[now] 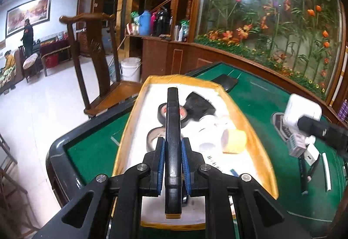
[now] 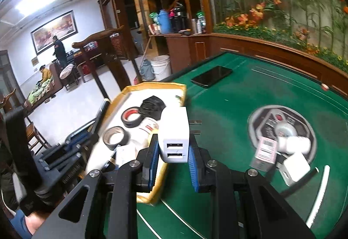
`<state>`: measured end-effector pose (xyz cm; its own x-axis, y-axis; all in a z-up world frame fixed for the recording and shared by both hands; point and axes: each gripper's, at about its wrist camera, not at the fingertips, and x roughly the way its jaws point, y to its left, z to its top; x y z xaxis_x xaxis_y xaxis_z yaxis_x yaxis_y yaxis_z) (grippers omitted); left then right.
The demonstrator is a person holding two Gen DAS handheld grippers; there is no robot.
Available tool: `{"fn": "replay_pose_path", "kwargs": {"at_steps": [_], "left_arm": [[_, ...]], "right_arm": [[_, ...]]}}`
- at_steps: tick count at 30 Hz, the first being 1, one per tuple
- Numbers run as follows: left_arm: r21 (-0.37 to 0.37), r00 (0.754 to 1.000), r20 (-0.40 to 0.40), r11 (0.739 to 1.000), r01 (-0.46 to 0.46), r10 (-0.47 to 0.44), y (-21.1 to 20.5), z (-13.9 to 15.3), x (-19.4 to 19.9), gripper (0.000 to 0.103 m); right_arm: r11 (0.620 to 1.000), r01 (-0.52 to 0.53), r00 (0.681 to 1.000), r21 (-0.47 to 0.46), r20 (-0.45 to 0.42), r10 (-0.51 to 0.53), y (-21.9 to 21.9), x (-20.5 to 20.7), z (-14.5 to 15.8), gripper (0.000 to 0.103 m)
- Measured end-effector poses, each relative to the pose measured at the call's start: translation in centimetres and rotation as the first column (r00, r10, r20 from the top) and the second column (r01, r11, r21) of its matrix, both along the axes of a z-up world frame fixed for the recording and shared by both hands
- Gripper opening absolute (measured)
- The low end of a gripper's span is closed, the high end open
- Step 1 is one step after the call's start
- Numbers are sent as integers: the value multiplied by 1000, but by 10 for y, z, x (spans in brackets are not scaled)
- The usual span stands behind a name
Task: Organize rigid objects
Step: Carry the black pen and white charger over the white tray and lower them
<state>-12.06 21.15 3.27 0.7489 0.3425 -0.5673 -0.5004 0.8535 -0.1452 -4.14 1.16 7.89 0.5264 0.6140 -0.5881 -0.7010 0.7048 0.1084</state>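
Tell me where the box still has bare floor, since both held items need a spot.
Free: white floor along the left wall of the yellow-rimmed cardboard box, beside the black tape roll with red core and grey tape roll. Crowded: the middle and right, with the yellow tape roll and black hexagonal piece.

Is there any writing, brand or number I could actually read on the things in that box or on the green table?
None can be read.
White bottle in the tray: red label, print too blurred.
Small pink box at the table's centre: barcode label, too blurred.
White charger in the right gripper: no print visible.
Black bar in the left gripper: no readable print.
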Motion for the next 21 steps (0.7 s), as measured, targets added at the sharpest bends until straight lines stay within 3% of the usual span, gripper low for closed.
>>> {"fn": "replay_pose_path", "kwargs": {"at_steps": [14, 21], "left_arm": [[-70, 998, -62, 998, -3, -1, 18, -28, 3, 15], [-29, 995, -103, 1000, 0, -3, 18, -28, 7, 15]], "right_arm": [[984, -147, 986, -103, -92, 138, 129, 28, -8, 24], [967, -193, 974, -164, -154, 168, 191, 46, -26, 24]]}}
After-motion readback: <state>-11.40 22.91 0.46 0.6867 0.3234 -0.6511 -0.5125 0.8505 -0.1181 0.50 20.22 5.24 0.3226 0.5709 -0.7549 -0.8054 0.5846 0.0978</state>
